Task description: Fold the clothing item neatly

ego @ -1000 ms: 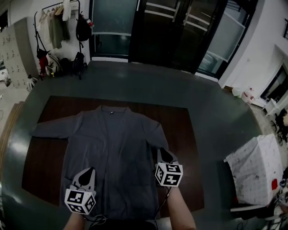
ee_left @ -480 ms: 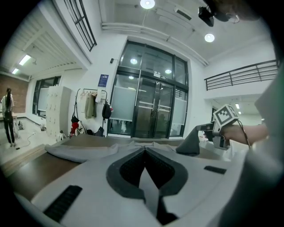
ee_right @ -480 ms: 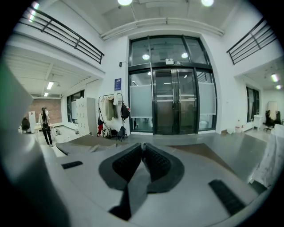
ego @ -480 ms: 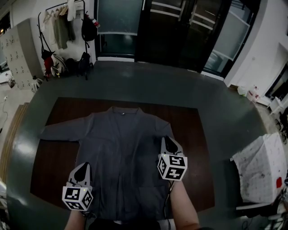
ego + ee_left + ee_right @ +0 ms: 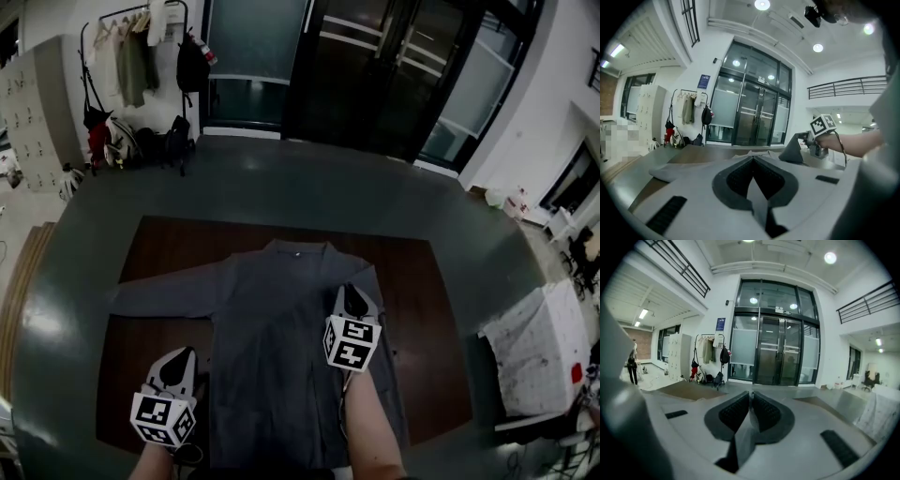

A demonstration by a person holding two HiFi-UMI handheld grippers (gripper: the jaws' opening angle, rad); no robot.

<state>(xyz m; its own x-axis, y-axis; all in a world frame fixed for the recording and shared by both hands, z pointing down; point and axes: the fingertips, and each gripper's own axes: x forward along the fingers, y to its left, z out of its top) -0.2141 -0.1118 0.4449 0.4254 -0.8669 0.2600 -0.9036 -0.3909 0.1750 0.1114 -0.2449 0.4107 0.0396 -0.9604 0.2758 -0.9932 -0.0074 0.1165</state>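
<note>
Nearest to the person, the left gripper (image 5: 181, 358) hangs over the brown surface (image 5: 159, 253), just beside the lower edge of the grey jacket (image 5: 272, 366). Its jaws are pressed together and hold nothing. Further on, the right gripper (image 5: 352, 292) is clamped on a thin fold of the jacket. The jacket lies on the brown surface, one sleeve (image 5: 159, 298) stretched out to the left. Beyond stand glass doors (image 5: 375, 75).

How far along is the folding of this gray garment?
Done: no clear fold yet. The garment lies spread on the table, one sleeve stretched out sideways. In hand: the right claw seems pinched on cloth at its shoulder; the left claw is shut, empty. Left: every fold.
</note>
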